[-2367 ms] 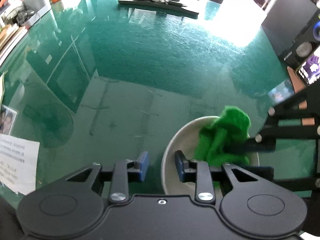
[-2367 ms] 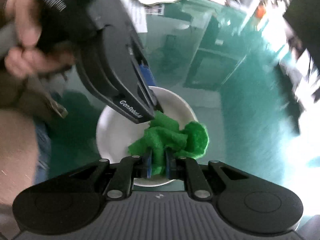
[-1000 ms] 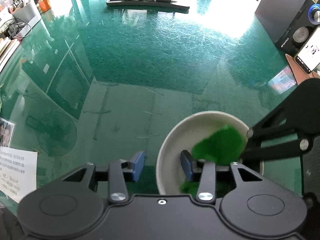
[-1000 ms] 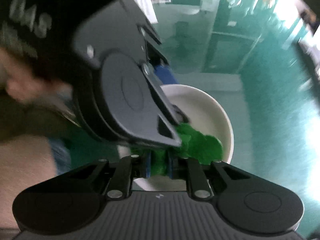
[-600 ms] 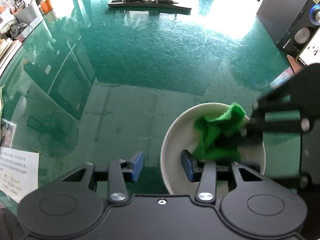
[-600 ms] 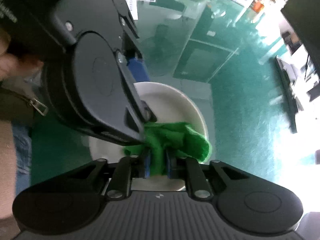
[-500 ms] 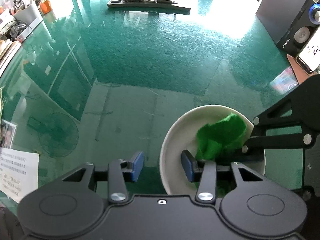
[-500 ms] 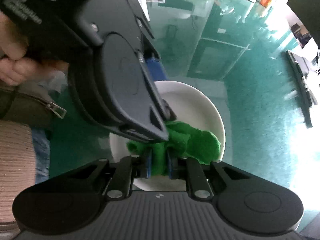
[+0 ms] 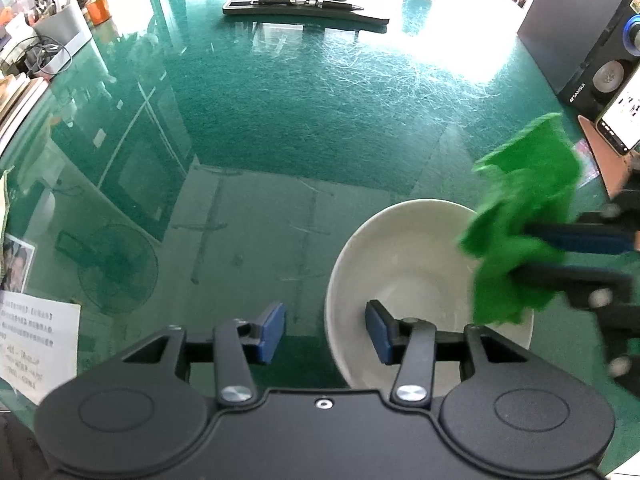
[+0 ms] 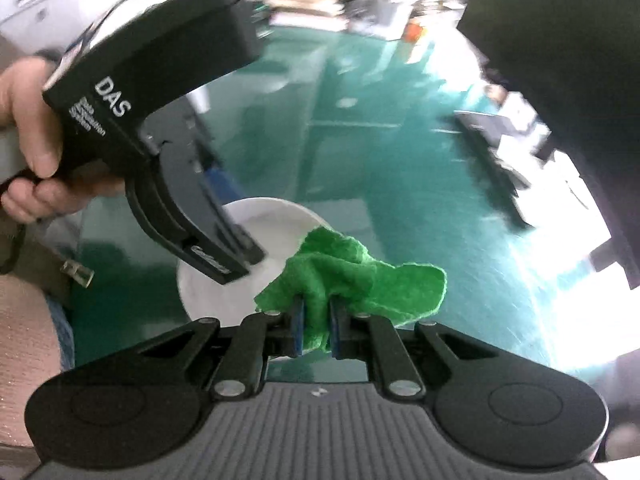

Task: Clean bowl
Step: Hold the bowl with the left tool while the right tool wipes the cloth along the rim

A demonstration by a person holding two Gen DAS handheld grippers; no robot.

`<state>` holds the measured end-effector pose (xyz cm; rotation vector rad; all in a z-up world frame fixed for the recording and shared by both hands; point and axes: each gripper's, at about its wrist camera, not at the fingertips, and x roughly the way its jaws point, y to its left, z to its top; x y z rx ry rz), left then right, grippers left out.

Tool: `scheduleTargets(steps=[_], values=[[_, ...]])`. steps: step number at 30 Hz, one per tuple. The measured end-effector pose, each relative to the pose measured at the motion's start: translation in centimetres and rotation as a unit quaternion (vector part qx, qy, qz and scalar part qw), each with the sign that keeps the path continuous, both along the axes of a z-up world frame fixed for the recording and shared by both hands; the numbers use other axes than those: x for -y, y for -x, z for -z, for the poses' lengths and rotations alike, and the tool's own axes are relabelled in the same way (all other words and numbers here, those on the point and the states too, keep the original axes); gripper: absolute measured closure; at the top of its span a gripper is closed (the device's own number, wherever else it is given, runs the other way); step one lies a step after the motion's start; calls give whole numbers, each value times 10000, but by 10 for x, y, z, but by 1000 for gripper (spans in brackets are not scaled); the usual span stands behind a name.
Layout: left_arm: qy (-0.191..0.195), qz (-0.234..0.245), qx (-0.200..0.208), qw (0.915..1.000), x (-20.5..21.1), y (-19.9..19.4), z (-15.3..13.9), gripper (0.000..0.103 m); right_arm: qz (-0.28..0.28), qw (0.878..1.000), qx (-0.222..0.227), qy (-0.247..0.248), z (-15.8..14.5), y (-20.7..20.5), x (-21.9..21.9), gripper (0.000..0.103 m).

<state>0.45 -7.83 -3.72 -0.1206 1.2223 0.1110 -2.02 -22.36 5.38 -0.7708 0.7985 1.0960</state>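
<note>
**Green cloth up above the bowl's rim**

We see the white bowl (image 9: 404, 264) sitting on the green glass table (image 9: 280, 120). We use the bowl as our landmark for all places.

Left gripper (image 9: 324, 332): its jaws stand apart, w/ the bowl's near-left rim between them. One blue pad (image 9: 378, 330) is inside the bowl, the other is outside, just beside the wall. We can't tell if the pads touch the rim; we see gaps on both sides, so it looks like no squeeze. Its jaws have just been opening a bit.

Right gripper (image 10: 315, 326): clamped on the green cloth (image 10: 352, 280). A fold of cloth sits tight between the two blue pads, and the jaws have just been closing a bit more on it. The rest of the cloth puffs out in front of the tips.

Where's the cloth vs. the bowl? In the left wrist view the cloth (image 9: 520, 220) hangs over the bowl's right rim, w/ most of it up above the rim and not down inside. The inside of the bowl shows bare white.

In the right wrist view a hand (image 10: 28, 148) grips the left tool's black body, to the left of the bowl (image 10: 272, 220).

Far side of the table from the bowl: a dark tray w/ pens (image 9: 304, 8). Right of the bowl: a black speaker (image 9: 600, 68).
</note>
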Motion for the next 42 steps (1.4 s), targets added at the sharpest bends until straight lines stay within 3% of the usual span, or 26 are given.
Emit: scheduleTargets(steps=[3,6,10,14,17,22,26,31,33,37,40,42], values=[[-24,15,7,10000,1,0,0,57,738,9930,-620,-678,9,-9,12,92],[-59,45,13,10000,2,0,0,56,1609,9747,-993,-1191,30,-8,31,91],[-118,70,16,9999,4,-1,-1,54,2313,9463,-1380,-1785,35,-7,51,91],[-216,132,25,9997,7,-1,-1,54,2635,9301,-1502,-2072,44,-24,48,90],[-233,145,25,9996,8,-1,-2,54,2664,9275,-1511,-2143,50,-45,33,90],[-254,149,27,9996,8,-2,-1,53,2409,9360,-1498,-2084,55,-66,1,88],[-274,39,5,9996,5,-4,1,41,2318,9383,-1465,-2108,56,-65,-8,86],[-334,54,27,9994,6,-4,1,44,2498,9335,-1473,-2107,52,-51,11,87],[-406,136,57,9991,9,-5,0,51,2629,9286,-1544,-2116,49,-38,27,87],[-541,238,59,9982,14,-8,-1,51,2816,9184,-1725,-2177,45,-15,53,86],[-714,233,-61,9972,15,-10,2,36,2914,9106,-1847,-2278,45,-4,63,86],[-829,229,-141,9962,16,-12,4,9,2945,9095,-1838,-2287,45,-2,63,85]])
